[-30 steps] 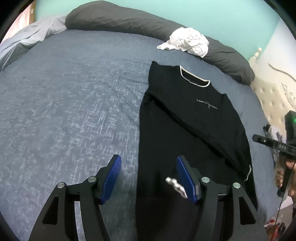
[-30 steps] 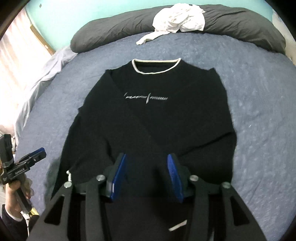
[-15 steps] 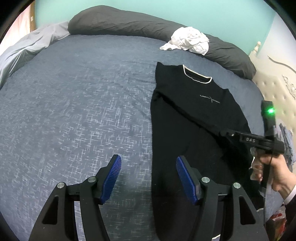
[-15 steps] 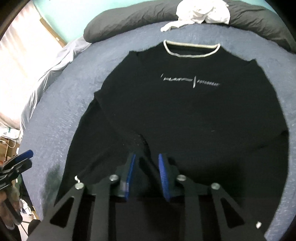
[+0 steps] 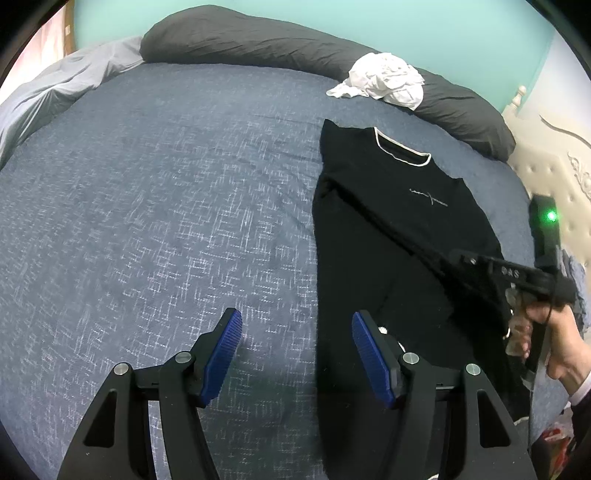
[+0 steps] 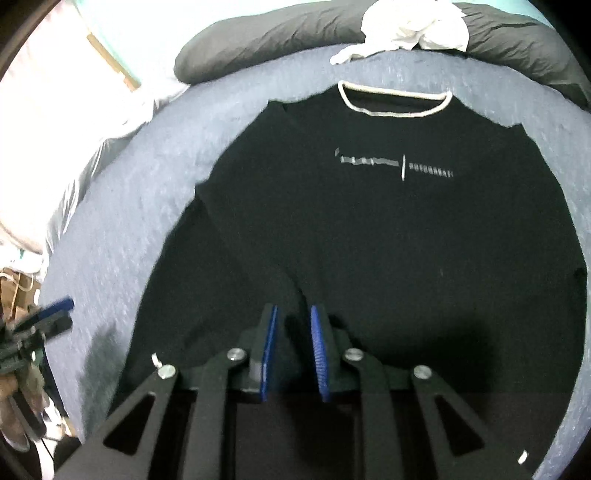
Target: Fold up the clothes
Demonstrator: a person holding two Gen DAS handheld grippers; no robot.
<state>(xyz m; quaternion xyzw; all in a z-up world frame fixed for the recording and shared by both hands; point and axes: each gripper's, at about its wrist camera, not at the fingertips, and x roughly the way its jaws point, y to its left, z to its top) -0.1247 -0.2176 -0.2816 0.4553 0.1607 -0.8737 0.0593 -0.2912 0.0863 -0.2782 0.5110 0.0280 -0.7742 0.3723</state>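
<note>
A black long-sleeved shirt [image 5: 388, 240] [image 6: 369, 221] with a white-edged neck lies flat on the blue bed cover [image 5: 166, 203], a sleeve folded across its front. My right gripper [image 6: 291, 317] is down on the shirt's lower middle. Its jaws are closing, and a ridge of black cloth stands pinched between the blue pads. My left gripper [image 5: 295, 332] hangs open above the shirt's left edge, one pad over the bed cover and one over the cloth, with nothing between them. In the right wrist view the left gripper [image 6: 48, 314] shows at the far left.
A crumpled white garment [image 5: 384, 79] [image 6: 413, 22] rests on the long dark pillow [image 5: 240, 37] at the head of the bed. A grey duvet [image 5: 55, 85] is bunched at the far left. A cream padded headboard [image 5: 554, 166] stands to the right.
My right gripper has come forward and down onto the shirt, and its jaws have narrowed around a fold of cloth. The left gripper has stayed open in much the same place.
</note>
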